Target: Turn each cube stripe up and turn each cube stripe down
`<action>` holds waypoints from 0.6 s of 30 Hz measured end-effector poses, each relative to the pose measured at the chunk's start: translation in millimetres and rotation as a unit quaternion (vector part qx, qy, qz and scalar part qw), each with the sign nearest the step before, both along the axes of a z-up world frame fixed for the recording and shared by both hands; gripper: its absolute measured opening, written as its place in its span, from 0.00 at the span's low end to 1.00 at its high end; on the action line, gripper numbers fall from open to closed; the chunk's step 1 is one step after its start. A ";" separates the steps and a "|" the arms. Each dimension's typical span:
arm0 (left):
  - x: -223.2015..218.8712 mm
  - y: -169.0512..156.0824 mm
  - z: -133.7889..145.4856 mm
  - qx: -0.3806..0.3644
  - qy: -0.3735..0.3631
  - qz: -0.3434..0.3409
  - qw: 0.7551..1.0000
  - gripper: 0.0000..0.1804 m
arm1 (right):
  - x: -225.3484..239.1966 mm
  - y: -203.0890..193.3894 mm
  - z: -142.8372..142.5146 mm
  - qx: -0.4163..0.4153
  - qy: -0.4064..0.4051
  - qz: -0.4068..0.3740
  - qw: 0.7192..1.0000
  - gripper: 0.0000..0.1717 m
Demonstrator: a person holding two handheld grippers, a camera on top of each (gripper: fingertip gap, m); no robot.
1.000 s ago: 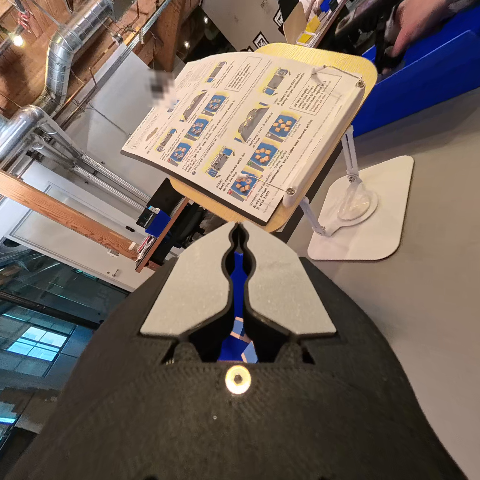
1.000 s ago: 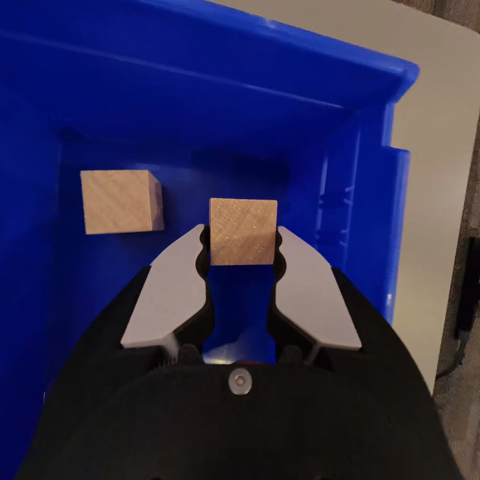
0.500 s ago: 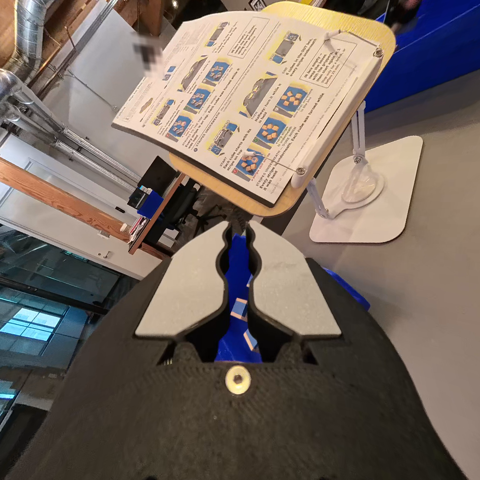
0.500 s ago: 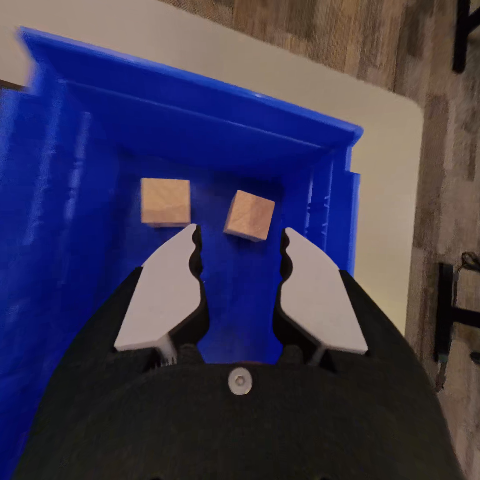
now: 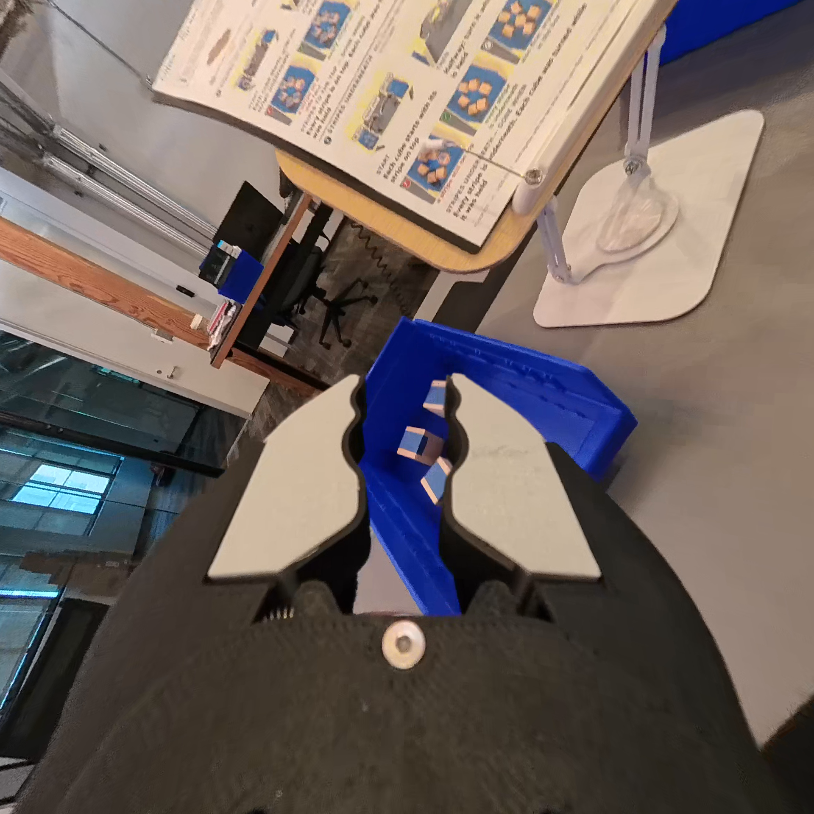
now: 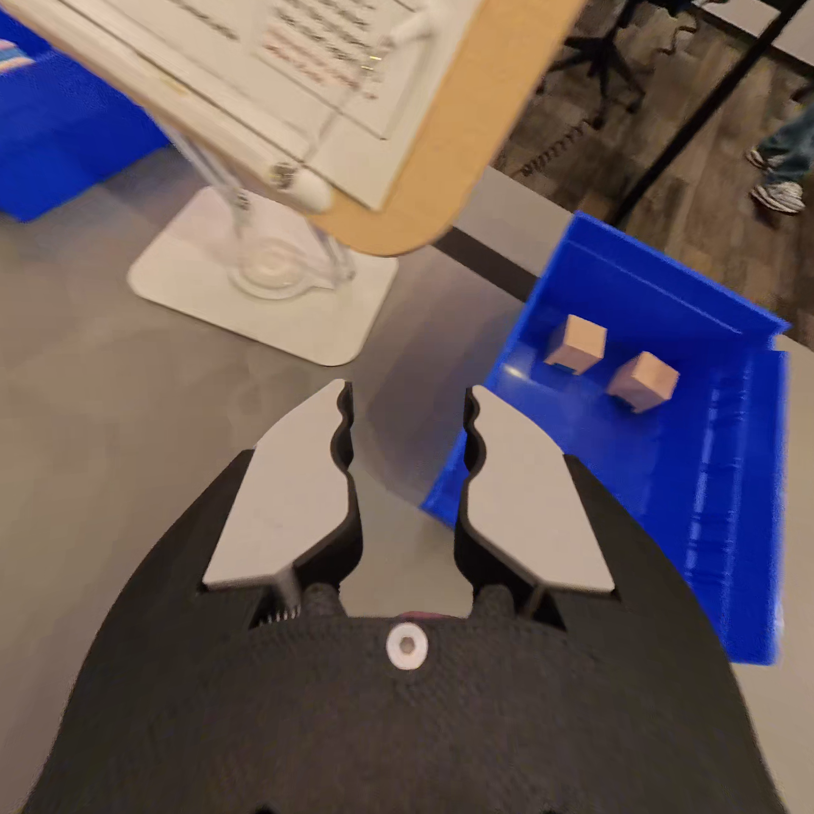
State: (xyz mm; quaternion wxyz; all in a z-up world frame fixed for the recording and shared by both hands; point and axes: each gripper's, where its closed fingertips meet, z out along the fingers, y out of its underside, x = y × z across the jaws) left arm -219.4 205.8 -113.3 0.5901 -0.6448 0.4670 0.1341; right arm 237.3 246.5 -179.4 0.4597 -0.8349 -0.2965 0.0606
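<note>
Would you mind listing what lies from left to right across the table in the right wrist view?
White stand base → right gripper, open and empty → blue bin holding two wooden cubes, the left cube then the right cube.

Three striped cubes (image 5: 418,445) are seen in one blue bin (image 5: 550,392) in the left wrist view, partly hidden behind a fingertip, so more cannot be ruled out. Two plain-topped cubes (image 6: 577,343) are counted in a second bin (image 6: 727,484) in the right wrist view, and part of a third bin (image 6: 53,145) is seen at the left edge there. One stand (image 6: 282,304) with one instruction sheet (image 5: 396,79) is shown. Two grippers are present, one per view.
</note>
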 end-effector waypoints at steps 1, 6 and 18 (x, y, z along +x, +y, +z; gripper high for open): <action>-1.9 0.0 -2.9 -0.008 0.005 0.000 1.000 0.19 | -10.3 -11.1 -0.8 0.001 0.012 0.010 1.000 0.28; -8.6 -0.6 -14.9 -0.035 0.014 -0.002 0.999 0.22 | -62.2 -53.3 -13.5 0.005 0.062 0.062 0.996 0.26; -20.0 5.3 -36.9 -0.079 0.029 -0.002 0.996 0.23 | -153.0 -65.5 -84.5 0.040 0.061 0.126 0.989 0.33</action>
